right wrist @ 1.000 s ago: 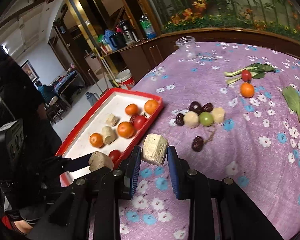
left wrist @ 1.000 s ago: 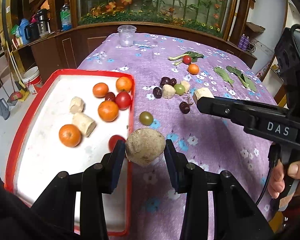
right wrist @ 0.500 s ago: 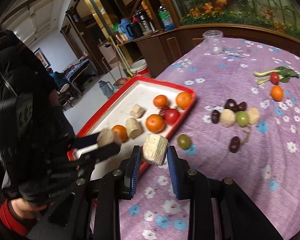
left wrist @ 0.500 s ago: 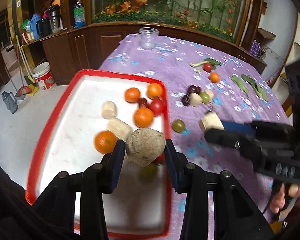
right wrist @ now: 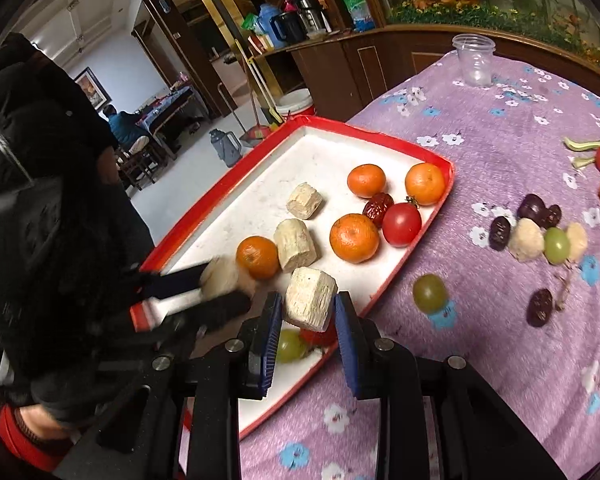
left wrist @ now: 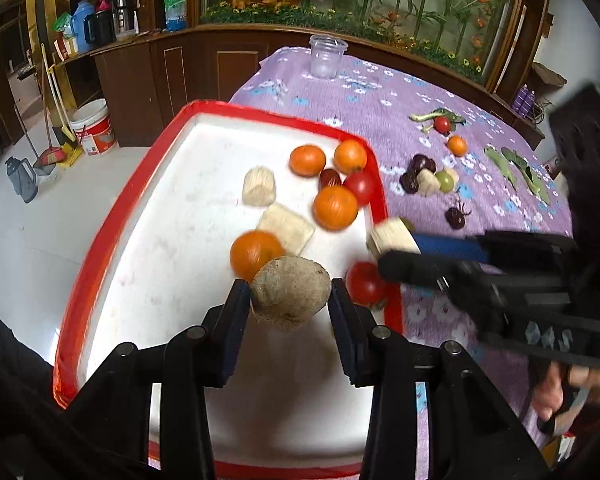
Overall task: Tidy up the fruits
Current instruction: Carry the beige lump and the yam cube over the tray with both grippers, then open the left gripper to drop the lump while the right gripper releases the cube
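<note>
My left gripper [left wrist: 289, 300] is shut on a round brownish fruit [left wrist: 290, 295] and hangs over the near half of the red-rimmed white tray [left wrist: 160, 160]. In the right wrist view my right gripper [right wrist: 308, 310] is shut on a pale cut chunk [right wrist: 310, 298] above the tray's near right rim [right wrist: 404, 260]; in the left wrist view this chunk [left wrist: 390, 236] shows beside that rim. The tray holds several oranges [right wrist: 354, 237], a red tomato [right wrist: 401, 224], a date and pale chunks [right wrist: 297, 245]. A green grape [right wrist: 429, 293] lies on the cloth just outside the tray.
More fruit lies on the purple flowered cloth [right wrist: 500, 128]: dark dates [right wrist: 540, 307], a grape and pale pieces in a cluster [right wrist: 540, 236], a tomato and orange with leaves far right [left wrist: 448, 136]. A clear plastic jar [left wrist: 327, 56] stands at the far edge.
Both grippers have moved left from over the cloth to over the tray, each still gripping its piece. The fruit on the tray and cloth has stayed put.
</note>
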A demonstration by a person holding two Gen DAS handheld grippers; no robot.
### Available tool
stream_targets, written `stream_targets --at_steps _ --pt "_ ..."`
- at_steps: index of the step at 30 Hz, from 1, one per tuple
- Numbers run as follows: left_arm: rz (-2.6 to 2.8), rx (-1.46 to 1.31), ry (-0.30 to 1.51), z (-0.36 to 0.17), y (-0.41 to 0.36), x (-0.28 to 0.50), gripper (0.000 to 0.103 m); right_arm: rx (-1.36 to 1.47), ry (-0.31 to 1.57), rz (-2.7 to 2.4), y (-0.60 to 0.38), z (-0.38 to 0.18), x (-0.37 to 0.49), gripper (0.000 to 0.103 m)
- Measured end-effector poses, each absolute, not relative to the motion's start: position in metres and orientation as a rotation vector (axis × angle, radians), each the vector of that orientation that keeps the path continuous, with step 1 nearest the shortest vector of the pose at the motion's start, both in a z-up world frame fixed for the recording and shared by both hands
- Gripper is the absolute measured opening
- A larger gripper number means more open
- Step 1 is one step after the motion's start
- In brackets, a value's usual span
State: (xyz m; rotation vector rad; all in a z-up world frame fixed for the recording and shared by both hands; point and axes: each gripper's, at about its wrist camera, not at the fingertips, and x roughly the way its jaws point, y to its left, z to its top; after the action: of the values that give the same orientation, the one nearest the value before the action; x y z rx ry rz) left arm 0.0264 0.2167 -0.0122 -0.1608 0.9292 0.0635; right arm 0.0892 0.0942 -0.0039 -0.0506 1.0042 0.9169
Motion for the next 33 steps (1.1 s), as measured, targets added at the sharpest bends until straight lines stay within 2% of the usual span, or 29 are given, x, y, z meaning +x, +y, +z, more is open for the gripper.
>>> stream_targets --at_steps 18,33 --pt "0.063 -0.143 0.951 -0.032 0.220 0.031 0.038 -0.130 1.047 0.889 0.134 -0.035 0.110 0.027" --pt "0.084 -0.147 0.957 -0.033 0.216 0.027 0.041 -0.089 1.022 0.897 0.114 -0.019 0.100 0.039"
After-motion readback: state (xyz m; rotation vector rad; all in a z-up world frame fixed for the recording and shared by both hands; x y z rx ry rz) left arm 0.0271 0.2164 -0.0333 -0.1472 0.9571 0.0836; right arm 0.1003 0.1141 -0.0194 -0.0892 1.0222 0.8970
